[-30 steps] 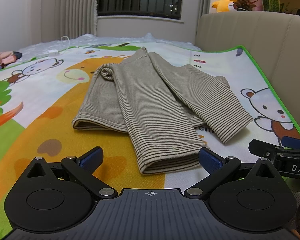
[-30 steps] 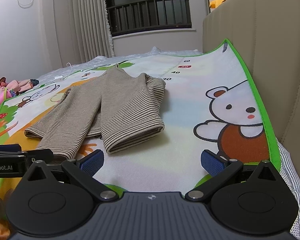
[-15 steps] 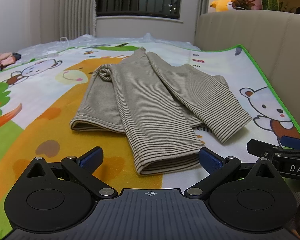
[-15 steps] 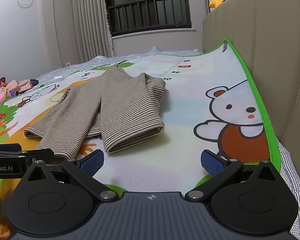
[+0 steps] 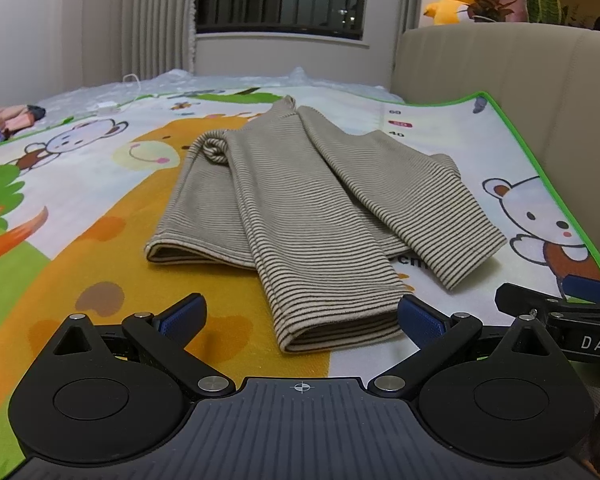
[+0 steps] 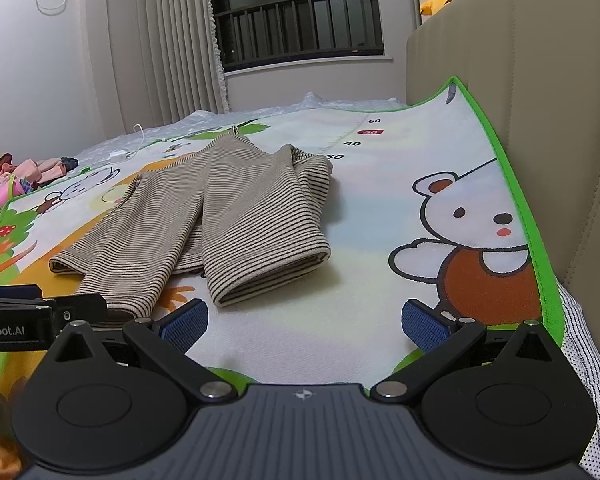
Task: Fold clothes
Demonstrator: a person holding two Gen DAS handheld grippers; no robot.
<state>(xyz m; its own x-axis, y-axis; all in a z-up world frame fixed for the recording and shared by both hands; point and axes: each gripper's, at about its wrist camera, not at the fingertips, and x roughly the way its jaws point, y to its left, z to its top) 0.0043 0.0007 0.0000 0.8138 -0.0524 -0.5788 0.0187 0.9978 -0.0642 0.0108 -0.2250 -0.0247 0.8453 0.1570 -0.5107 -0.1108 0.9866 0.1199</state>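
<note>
A beige striped garment (image 5: 300,216) lies partly folded on a cartoon play mat (image 5: 80,208), both sleeves laid forward over the body. My left gripper (image 5: 300,316) is open and low, with the near sleeve cuff (image 5: 340,320) lying between its blue pads, not pinched. In the right wrist view the same garment (image 6: 220,216) lies ahead and to the left. My right gripper (image 6: 304,320) stands open over bare mat (image 6: 380,184), the other cuff (image 6: 272,280) just beyond its left pad. Each gripper shows at the edge of the other's view.
A beige upholstered headboard (image 5: 520,80) rises along the right, and the mat's green edge (image 6: 512,184) curls up against it. A pile of colourful clothes (image 6: 8,184) lies far left. A white charger and cable (image 6: 118,156) rest near the back. Curtains and a window stand behind.
The left gripper has edged slightly forward toward the near cuff. The garment and the right gripper have hardly moved.
</note>
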